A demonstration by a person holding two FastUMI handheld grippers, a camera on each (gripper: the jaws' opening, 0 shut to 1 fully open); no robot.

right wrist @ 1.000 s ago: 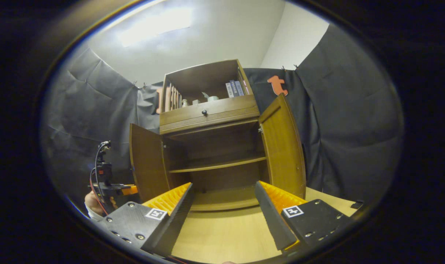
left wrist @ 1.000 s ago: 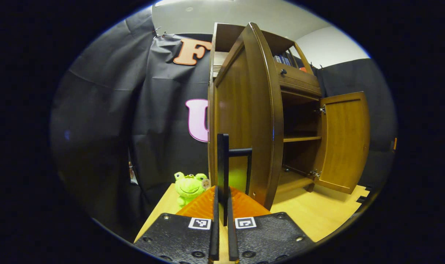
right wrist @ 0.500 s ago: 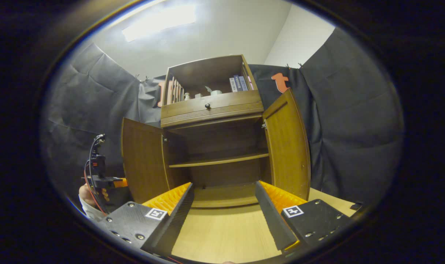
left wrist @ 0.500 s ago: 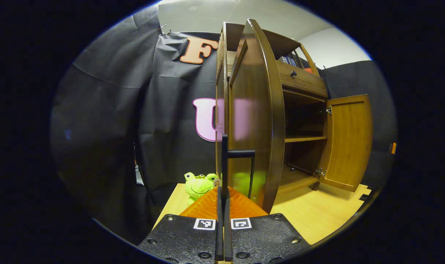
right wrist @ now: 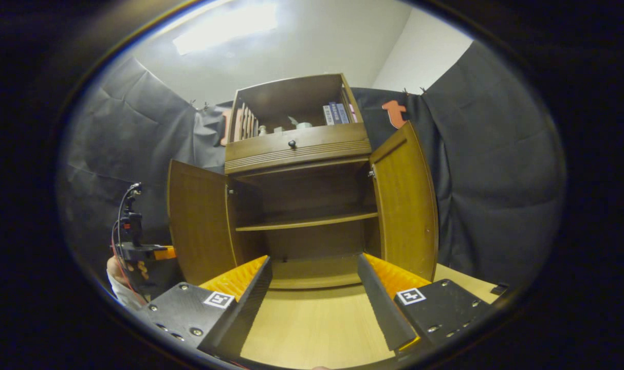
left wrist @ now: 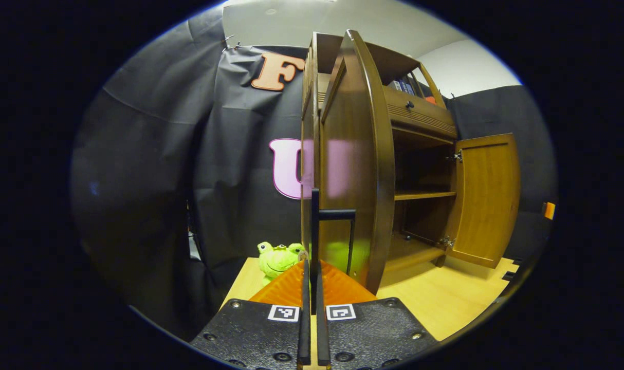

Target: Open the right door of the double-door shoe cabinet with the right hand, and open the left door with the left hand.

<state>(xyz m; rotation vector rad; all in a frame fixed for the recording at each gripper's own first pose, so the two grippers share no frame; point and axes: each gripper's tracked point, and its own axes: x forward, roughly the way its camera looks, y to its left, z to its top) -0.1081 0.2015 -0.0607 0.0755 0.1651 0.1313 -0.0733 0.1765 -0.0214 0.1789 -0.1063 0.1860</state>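
Left gripper view: left tool [left wrist: 312, 272] clamps the glossy curved wooden left door's [left wrist: 350, 169] slim bar handle [left wrist: 315, 226]; right tool [right wrist: 314, 288] gapes, holding nothing.

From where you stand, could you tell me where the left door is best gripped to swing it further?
Take the left door by its black bar handle, a slim upright bar standing off the panel near the free edge. Come at it head-on from the door's outer face, one finger on each side, as the left hand-held gripper does now.

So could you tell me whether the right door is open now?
Open. The right door stands swung well out from the cabinet, baring the shelf inside.
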